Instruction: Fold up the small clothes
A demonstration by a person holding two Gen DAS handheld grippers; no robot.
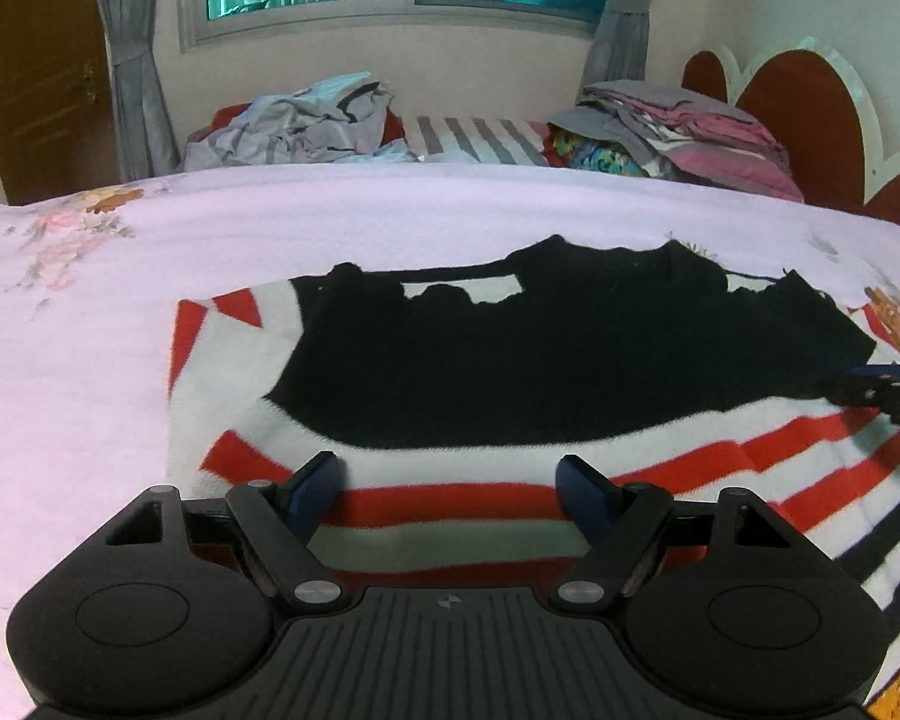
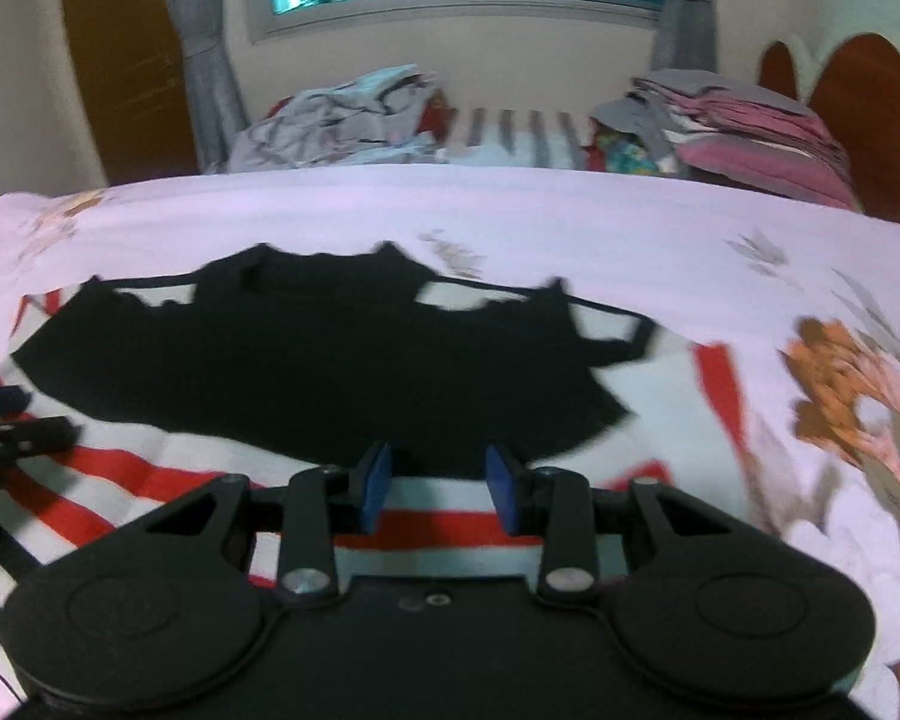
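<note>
The black garment (image 1: 570,360) lies spread flat on a red-and-white striped cloth (image 1: 450,504), which itself lies on the pink flowered bedsheet (image 1: 270,228); thin straps show at its far edge. Your left gripper (image 1: 450,489) has its jaws wide apart with nothing between them, over the stripes just before the near hem. Your right gripper (image 2: 438,486) has its jaws only partly apart, also empty, at the near hem toward the other side. The first danger, I think, is that you pinch the striped cloth together with the black hem, because the two layers lie directly on each other; then the fold would drag the under-cloth with it. The narrower right jaws may also slip past the hem, or catch only a small bit of fabric, so one corner rises and the other stays, and the fold comes out crooked. The thin straps could bunch or twist under the body when you bring the hem over. The right view is blurred, so I cannot tell whether its pads (image 2: 373,483) touch the fabric.
</note>
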